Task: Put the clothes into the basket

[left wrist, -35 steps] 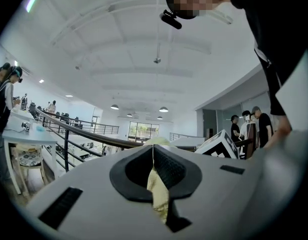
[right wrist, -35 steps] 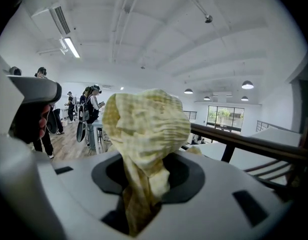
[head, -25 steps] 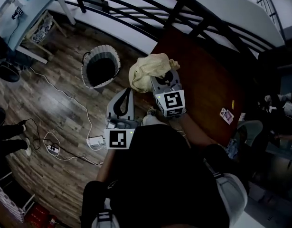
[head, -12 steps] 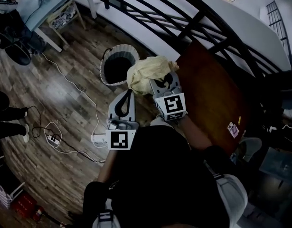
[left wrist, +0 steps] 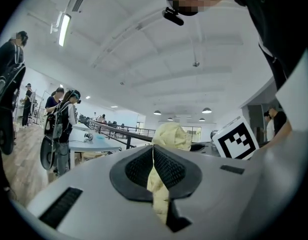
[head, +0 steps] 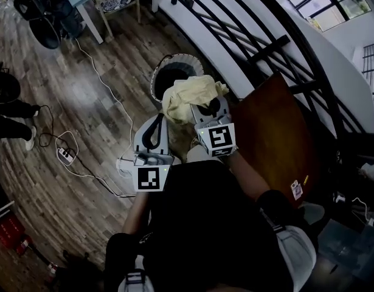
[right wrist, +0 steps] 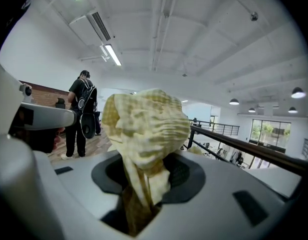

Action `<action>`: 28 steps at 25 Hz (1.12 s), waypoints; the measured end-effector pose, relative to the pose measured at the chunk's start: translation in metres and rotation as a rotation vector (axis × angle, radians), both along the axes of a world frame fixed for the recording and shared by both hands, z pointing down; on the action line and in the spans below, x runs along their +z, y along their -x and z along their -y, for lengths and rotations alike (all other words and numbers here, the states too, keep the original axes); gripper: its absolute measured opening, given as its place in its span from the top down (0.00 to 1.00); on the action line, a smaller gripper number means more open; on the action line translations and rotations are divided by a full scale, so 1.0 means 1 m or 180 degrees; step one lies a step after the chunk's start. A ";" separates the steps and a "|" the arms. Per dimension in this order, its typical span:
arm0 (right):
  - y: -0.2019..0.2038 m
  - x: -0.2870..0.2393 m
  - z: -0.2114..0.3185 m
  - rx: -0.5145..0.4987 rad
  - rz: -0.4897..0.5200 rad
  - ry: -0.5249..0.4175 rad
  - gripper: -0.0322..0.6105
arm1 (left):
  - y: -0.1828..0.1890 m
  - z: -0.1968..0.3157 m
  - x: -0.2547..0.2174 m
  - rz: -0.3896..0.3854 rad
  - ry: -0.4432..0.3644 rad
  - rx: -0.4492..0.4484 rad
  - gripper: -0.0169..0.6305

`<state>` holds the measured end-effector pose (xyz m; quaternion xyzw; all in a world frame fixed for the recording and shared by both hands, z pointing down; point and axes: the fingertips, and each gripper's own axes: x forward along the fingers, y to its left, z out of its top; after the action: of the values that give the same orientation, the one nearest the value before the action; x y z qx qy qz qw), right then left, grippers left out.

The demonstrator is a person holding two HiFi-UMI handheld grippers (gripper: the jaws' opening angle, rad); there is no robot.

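Right now both pairs of jaws are closed on the same pale yellow cloth (head: 188, 95). The right gripper (right wrist: 143, 189) pinches a thick crumpled wad, the left gripper (left wrist: 160, 181) only a thin fold. The bundle hangs just above the near rim of the round basket (head: 155, 78) on the plank floor (head: 83, 108). I'd bring it squarely over the dark opening and release both together, so no tail drapes outside. The fabric looks soft, ribbed and limp; the basket is pale-walled and open-topped.

no text, label, brand or number can be read anywhere here.
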<state>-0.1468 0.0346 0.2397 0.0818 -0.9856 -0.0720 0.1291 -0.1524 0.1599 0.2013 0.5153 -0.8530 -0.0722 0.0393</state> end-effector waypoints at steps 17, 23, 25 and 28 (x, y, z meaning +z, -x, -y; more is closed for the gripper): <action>0.032 0.045 -0.038 -0.0767 -0.0139 0.0207 0.70 | 0.005 0.008 0.021 -0.0050 0.0356 -0.0410 0.95; 0.046 0.067 -0.013 -0.0876 -0.0242 0.0385 0.70 | 0.024 0.047 0.016 0.0000 0.0391 -0.0491 0.95; 0.047 0.075 -0.006 -0.0878 -0.0276 0.0409 0.70 | 0.024 0.054 0.018 -0.0020 0.0389 -0.0511 0.95; 0.053 0.082 0.008 -0.0810 -0.0289 0.0479 0.70 | 0.022 0.063 0.024 -0.0066 0.0409 -0.0527 0.95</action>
<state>-0.1998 0.0264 0.3220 -0.0569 -0.9838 -0.0172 0.1692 -0.1740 0.0969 0.2257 0.4388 -0.8951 -0.0256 0.0751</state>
